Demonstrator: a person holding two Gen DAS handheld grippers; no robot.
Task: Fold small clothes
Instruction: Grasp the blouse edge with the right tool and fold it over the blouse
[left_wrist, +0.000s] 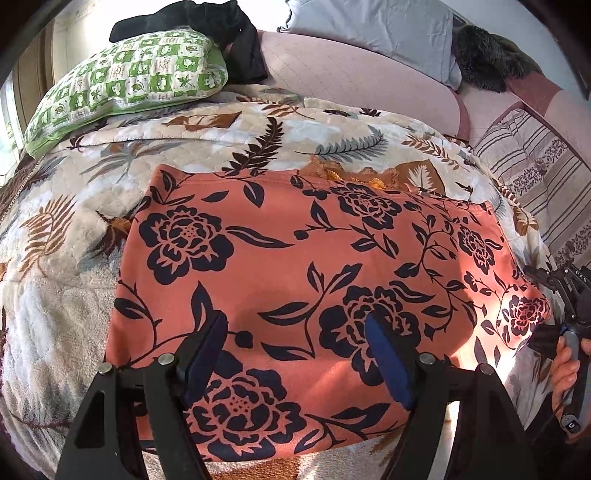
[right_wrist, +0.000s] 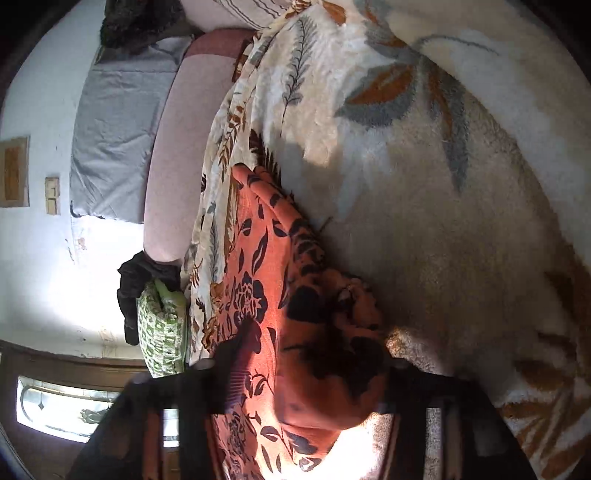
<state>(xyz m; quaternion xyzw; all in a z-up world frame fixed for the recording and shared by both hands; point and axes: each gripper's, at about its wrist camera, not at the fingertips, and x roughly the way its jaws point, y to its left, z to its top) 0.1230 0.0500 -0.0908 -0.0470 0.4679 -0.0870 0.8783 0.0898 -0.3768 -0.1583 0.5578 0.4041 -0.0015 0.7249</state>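
At the far left a green checked pillow (left_wrist: 125, 85) sits on the leaf-print bedspread (left_wrist: 55, 236), with a black garment (left_wrist: 207, 22) heaped behind it; none of this bears on the fold.

In the middle lies the coral floral garment (left_wrist: 295, 266), spread flat on the bedspread, its long axis running left to right across the left wrist view; its near hem sits just under the left gripper (left_wrist: 295, 332), and its far hem lies toward the pink headboard cushion (left_wrist: 351, 85). The left gripper hovers over the near-middle of the cloth with its blue-padded fingers (left_wrist: 388, 365) spread wide and nothing between them; the cloth lies straight ahead of and below them, so I judge this hand must drop to the near edge before it can pinch anything.

To the right, the garment's right end bunches up where the right gripper (right_wrist: 310, 354) meets it; in the right wrist view a ridge of coral cloth rises between the two dark fingers, which stand apart on either side of it. The view is blurred and dim there, so I cannot tell whether the fingers have pinched the fabric or merely straddle it. The right hand (left_wrist: 565, 369) is the nearer one to a graspable edge; the coming fold probably turns on carrying that right end leftward along the long axis.
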